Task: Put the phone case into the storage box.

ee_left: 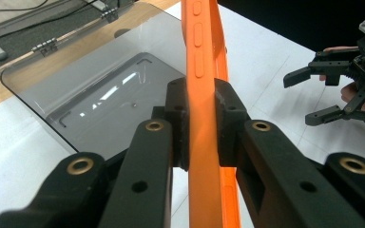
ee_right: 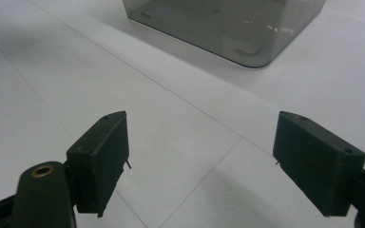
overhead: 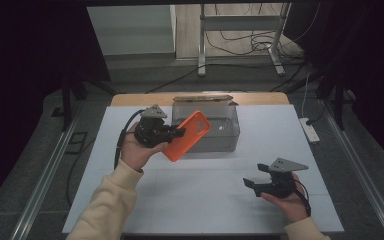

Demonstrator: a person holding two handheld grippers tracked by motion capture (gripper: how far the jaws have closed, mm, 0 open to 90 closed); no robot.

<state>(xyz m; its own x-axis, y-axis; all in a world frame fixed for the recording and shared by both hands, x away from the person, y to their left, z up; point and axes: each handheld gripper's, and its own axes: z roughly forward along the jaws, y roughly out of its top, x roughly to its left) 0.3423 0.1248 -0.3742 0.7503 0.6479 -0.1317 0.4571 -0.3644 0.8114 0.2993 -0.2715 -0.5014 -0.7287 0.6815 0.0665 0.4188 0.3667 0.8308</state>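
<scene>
Orange and smooth, a slim phone case (overhead: 187, 136) with rounded corners is clamped edge-on between the blocky black jaws of the left gripper (overhead: 179, 133), raised above the table (overhead: 205, 195) and tilted, just in front of the box. In the left gripper view the case (ee_left: 203, 57) runs straight up between the two matte pads, its moulded side buttons showing as long raised ovals. Behind it stands a smoky grey, translucent plastic box (overhead: 225, 131) with rounded corners and glossy walls, its hinged lid folded back. White and flat, the table is crossed by thin seam lines. The right gripper (overhead: 253, 185) rests low over the table at the near right, well apart from the box, its jaws spread wide with nothing between them; its pads (ee_right: 103, 159) are rectangular, dull black slabs.
</scene>
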